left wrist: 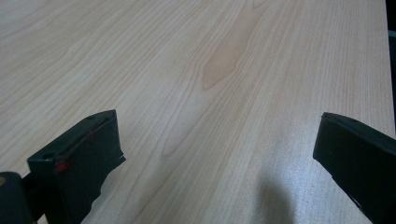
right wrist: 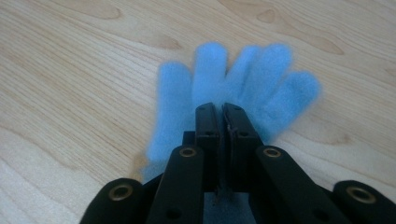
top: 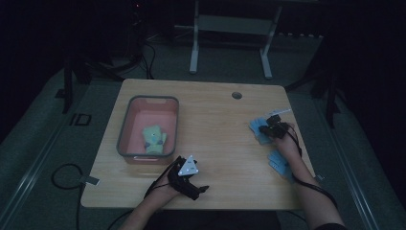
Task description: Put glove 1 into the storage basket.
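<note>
The left gripper [top: 189, 178] rested near the table's front edge, its jaws spread wide apart. The right gripper [right wrist: 221, 112] was extended forward on a straightened forearm, angled downward, its jaws pressed together at the tips.

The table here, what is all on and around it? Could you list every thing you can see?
table: one, light wood, middle of the high view, a round hole near its far edge
bin: one, grey rim, pinkish inside, on the table's left part
green gloves: a small heap, inside the bin
blue glove: one, fingers spread, flat on the table's right part under the right gripper
second blue glove: one, near the right edge, beside the person's forearm
metal frame: one, pale, on the floor beyond the table
left gripper: black, jaws wide open over bare wood
right gripper: black, jaws closed over the blue glove
</note>
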### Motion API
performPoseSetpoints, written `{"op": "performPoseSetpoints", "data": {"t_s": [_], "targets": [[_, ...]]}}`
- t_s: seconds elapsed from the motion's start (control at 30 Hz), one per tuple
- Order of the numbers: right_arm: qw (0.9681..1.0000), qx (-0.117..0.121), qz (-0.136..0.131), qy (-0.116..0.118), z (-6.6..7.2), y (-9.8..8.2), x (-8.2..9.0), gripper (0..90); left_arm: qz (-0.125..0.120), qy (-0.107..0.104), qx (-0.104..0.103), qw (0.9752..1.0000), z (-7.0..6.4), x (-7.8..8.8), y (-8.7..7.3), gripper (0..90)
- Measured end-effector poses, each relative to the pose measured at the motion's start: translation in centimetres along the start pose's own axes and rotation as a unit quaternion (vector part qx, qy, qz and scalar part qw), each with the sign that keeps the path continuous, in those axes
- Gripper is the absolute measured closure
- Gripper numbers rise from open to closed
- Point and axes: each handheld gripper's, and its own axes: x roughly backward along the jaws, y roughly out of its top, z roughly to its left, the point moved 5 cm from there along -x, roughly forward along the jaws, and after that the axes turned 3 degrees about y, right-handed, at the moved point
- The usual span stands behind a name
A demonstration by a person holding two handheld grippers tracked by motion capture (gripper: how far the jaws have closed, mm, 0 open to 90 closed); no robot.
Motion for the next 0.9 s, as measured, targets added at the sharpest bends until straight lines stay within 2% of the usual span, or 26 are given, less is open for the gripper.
{"op": "performPoseSetpoints", "data": {"t_s": [0.13, 0.27, 0.33, 0.43, 0.53, 0.63, 0.7, 0.8, 0.9], "targets": [[0.9999, -0.016, 0.0, 0.0, 0.3, 0.4, 0.6, 86.8, -0.002, 0.004, -0.002, 1.0, 0.0, 0.0, 0.0, 0.7], [0.9992, -0.026, -0.028, 0.012, 1.7, 1.3, 2.7, 86.8, -0.003, 0.007, 0.0, 1.0, 0.1, 0.0, 0.0, 0.7], [0.9989, -0.021, -0.041, 0.006, 2.8, 1.7, 3.8, 86.8, -0.006, 0.008, 0.001, 0.9999, 0.1, 0.0, 0.0, 0.7], [0.9983, -0.015, -0.056, 0.008, 4.7, 2.1, 5.3, 86.8, -0.004, 0.01, -0.002, 0.9999, 0.1, 0.0, 0.0, 0.7], [0.9969, -0.02, -0.075, 0.013, 6.7, 2.4, 6.7, 86.8, -0.003, 0.011, -0.004, 0.9999, 0.1, 0.0, 0.0, 0.7], [0.9958, -0.024, -0.087, 0.014, 8.8, 2.6, 7.9, 86.8, -0.004, 0.014, -0.005, 0.9999, 0.1, 0.1, 0.0, 0.7], [0.9958, -0.015, -0.09, 0.005, 10.1, 2.6, 8.5, 86.7, -0.005, 0.015, -0.005, 0.9999, 0.2, 0.1, 0.0, 0.7], [0.9944, -0.024, -0.103, 0.004, 11.9, 2.8, 9.3, 86.7, -0.006, 0.016, -0.005, 0.9998, 0.2, 0.2, 0.0, 0.7], [0.9928, -0.035, -0.114, 0.012, 13.5, 2.7, 9.7, 86.7, -0.008, 0.016, -0.004, 0.9998, 0.2, 0.2, 0.1, 0.7]]}}
